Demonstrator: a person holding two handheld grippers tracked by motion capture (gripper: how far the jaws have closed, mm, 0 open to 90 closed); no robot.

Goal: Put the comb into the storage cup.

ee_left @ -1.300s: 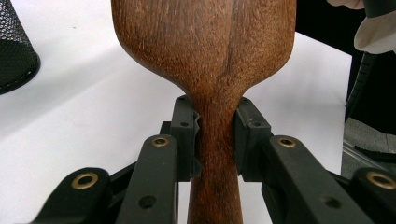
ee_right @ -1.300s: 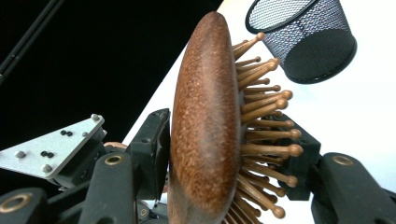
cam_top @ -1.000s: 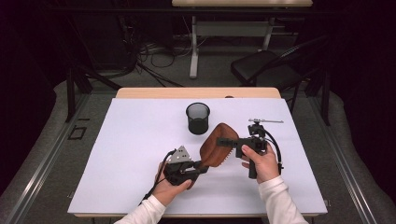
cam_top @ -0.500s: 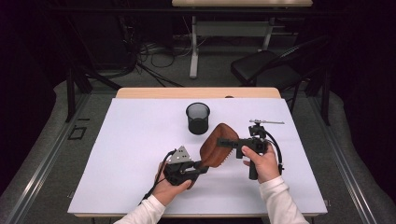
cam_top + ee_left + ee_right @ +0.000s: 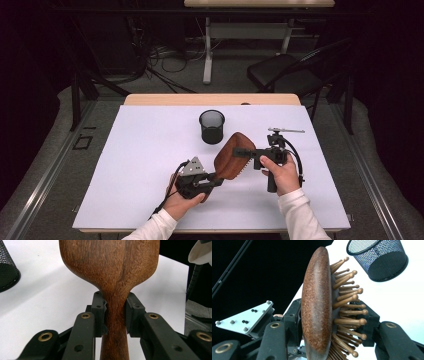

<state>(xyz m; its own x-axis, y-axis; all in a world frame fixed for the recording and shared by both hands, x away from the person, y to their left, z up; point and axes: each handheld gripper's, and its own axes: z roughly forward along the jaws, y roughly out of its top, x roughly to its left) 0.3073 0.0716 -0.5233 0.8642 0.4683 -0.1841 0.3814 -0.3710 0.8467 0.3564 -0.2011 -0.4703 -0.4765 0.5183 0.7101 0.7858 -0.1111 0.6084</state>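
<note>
A brown wooden hairbrush [image 5: 231, 159] is held off the white table between both grippers. My left gripper [image 5: 216, 178] is shut on its narrow handle; in the left gripper view the handle [image 5: 113, 322] is pinched between the two black pads [image 5: 98, 312], and the smooth back of the head rises above. My right gripper [image 5: 241, 152] comes in from the right and is shut on the head. In the right gripper view one jaw lies against the rounded back [image 5: 315, 310] and the other presses on the wooden bristles [image 5: 348, 315].
A black mesh cup [image 5: 212, 126] stands upright just behind the brush, also seen as the mesh cup [image 5: 378, 260] and the mesh cup [image 5: 7, 267]. The white mat [image 5: 140, 150] covers the table, with a wooden edge [image 5: 210, 99] at the back. A chair [image 5: 285, 75] stands beyond.
</note>
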